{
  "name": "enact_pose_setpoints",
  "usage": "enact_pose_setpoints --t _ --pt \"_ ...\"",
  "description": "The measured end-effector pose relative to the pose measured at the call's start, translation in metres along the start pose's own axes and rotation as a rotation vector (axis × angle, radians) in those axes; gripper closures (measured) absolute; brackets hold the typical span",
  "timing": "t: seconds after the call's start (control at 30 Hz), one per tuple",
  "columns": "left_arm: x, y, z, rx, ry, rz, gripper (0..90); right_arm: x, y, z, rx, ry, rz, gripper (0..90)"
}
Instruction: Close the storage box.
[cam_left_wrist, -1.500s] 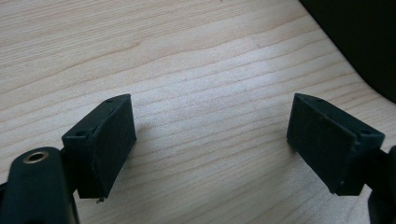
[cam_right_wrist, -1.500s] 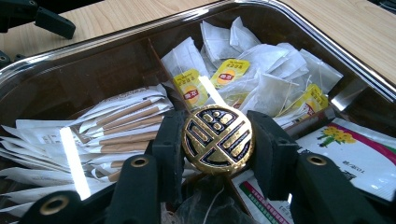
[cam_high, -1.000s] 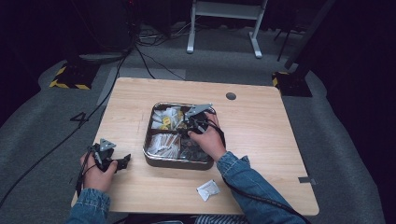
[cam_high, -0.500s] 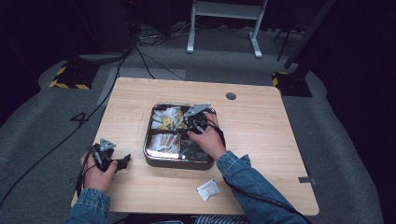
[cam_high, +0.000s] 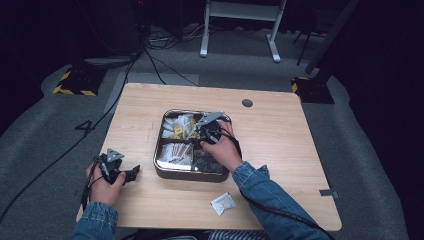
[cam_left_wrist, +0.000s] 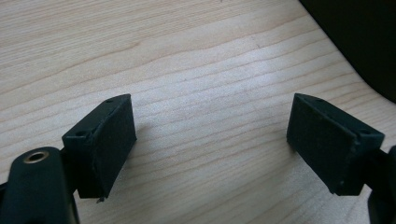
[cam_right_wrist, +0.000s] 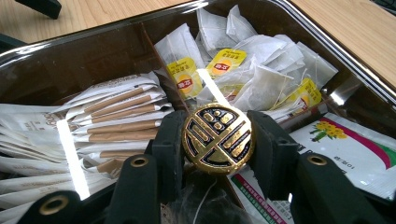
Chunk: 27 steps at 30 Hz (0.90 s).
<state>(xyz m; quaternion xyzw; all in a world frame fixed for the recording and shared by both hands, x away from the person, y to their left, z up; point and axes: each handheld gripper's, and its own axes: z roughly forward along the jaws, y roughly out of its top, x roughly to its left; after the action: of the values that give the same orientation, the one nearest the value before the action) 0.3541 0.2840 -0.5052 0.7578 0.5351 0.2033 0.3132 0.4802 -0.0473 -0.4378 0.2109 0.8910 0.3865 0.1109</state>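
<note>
At the centre of the high view a metal tray (cam_high: 165, 170) with compartments sits on the wooden surface (cam_high: 280, 150). The right gripper (cam_high: 202, 131) reaches into it, and in the right gripper view its jaws are clamped on a round gold-and-black disc (cam_right_wrist: 217, 139), held above the tea bags (cam_right_wrist: 252, 70) in the upper middle of the frame and beside the paper sticks (cam_right_wrist: 116, 116) at left. At lower left of the high view the left gripper (cam_high: 125, 173) rests on the surface, jaws wide apart with nothing between them. A small white sachet (cam_high: 222, 203) lies near the bottom edge, below the tray
</note>
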Motion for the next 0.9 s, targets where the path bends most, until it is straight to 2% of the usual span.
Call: enact_pose_setpoints --t 0.23,0.33,0.5,0.67,0.9 --pt "0.000 0.000 0.000 0.001 0.001 0.001 16.0 -0.001 0.001 0.000 0.001 0.005 0.013 57.6" --pt "0.000 0.000 0.000 0.001 0.001 0.001 16.3 -0.001 0.001 -0.002 -0.026 -0.002 0.018 50.9" --pt "0.000 0.000 0.000 0.001 0.001 0.001 16.3 0.000 0.005 -0.009 -0.051 -0.007 0.020 45.5" --pt "0.000 0.000 0.000 0.001 0.001 0.001 16.3 -0.001 0.004 -0.019 -0.056 -0.017 0.022 44.6" --pt "0.000 0.001 0.001 0.003 0.006 -0.001 15.0 -0.002 -0.002 -0.043 -0.085 -0.036 0.033 42.9"
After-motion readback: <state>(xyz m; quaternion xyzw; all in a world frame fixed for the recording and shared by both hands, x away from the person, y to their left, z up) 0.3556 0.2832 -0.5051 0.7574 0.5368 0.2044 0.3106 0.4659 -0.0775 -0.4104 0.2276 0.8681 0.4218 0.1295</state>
